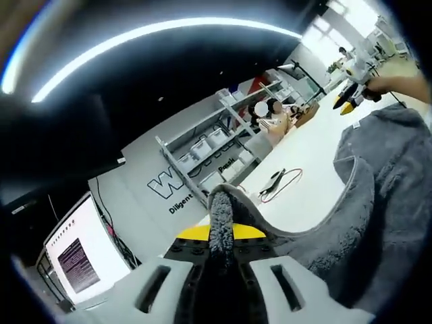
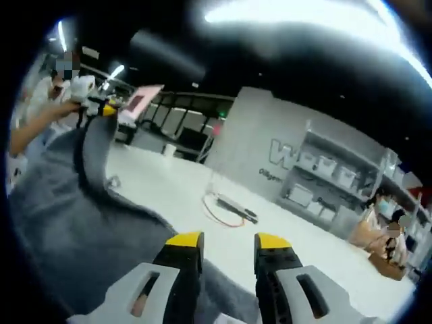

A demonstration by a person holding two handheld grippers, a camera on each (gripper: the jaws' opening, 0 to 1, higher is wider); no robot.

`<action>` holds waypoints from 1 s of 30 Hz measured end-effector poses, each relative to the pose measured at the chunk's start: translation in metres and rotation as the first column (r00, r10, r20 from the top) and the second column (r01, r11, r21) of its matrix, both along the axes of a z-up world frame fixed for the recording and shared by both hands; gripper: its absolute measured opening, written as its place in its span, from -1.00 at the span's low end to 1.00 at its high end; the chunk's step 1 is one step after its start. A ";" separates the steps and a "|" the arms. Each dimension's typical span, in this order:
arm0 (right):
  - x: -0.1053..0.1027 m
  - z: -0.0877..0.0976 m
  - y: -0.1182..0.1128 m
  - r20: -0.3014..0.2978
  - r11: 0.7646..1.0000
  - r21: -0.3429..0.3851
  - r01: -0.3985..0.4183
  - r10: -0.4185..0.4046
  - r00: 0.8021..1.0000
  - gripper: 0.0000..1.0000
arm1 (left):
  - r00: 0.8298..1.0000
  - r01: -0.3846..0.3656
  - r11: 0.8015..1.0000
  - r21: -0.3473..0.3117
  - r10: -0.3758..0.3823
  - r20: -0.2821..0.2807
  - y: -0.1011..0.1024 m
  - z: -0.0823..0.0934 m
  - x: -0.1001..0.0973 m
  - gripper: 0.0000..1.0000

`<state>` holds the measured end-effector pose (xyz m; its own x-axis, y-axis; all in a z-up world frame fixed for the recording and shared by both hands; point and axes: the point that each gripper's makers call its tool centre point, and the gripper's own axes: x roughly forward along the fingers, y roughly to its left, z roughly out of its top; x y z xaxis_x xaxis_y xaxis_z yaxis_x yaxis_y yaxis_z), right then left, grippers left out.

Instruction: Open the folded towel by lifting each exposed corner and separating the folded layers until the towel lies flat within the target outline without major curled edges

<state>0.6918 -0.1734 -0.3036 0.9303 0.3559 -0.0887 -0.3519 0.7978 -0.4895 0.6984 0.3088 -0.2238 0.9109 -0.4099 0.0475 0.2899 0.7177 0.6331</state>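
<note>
Towel, grey and lifted off the white table, hangs between two grippers: left gripper clenched on a corner, right gripper spread, holding nothing (cloth beneath its jaws). Best practice, arguably: draw corners apart evenly, then lower flat.
</note>
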 end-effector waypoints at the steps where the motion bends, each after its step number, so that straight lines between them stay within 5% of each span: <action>1: 0.002 -0.010 -0.006 -0.027 1.000 0.019 0.009 -0.008 1.000 -0.54 | 1.000 -0.007 1.000 0.002 0.007 -0.002 0.003 -0.001 0.001 -0.85; 5: 0.010 -0.031 -0.033 -0.101 0.987 0.112 0.117 -0.106 0.989 -0.48 | 1.000 -0.027 1.000 -0.014 0.027 -0.005 0.013 0.001 0.001 -0.85; 7: 0.013 -0.048 -0.042 -0.153 0.980 0.055 0.193 -0.183 0.971 -0.34 | 0.999 -0.031 0.999 -0.006 0.031 0.018 0.013 0.003 0.000 -0.85; 11: 0.022 -0.069 -0.028 -0.226 0.990 0.038 0.138 -0.126 0.966 -0.41 | 0.999 -0.041 0.999 0.008 0.041 0.007 0.014 0.001 0.001 -0.85; 14: 0.024 -0.077 -0.031 -0.260 0.982 0.069 0.177 -0.154 0.953 -0.21 | 0.998 -0.063 0.998 -0.001 0.063 -0.017 0.020 -0.001 0.003 -0.85; 23: 0.012 -0.077 -0.023 -0.260 0.985 0.090 0.145 -0.117 0.959 -0.44 | 0.994 -0.105 0.994 -0.020 0.105 0.006 0.039 0.006 0.002 -0.84; 30: 0.008 -0.075 -0.026 -0.239 0.981 0.087 0.171 -0.146 0.960 -0.28 | 0.995 -0.095 0.995 -0.005 0.095 0.014 0.036 0.004 0.004 -0.84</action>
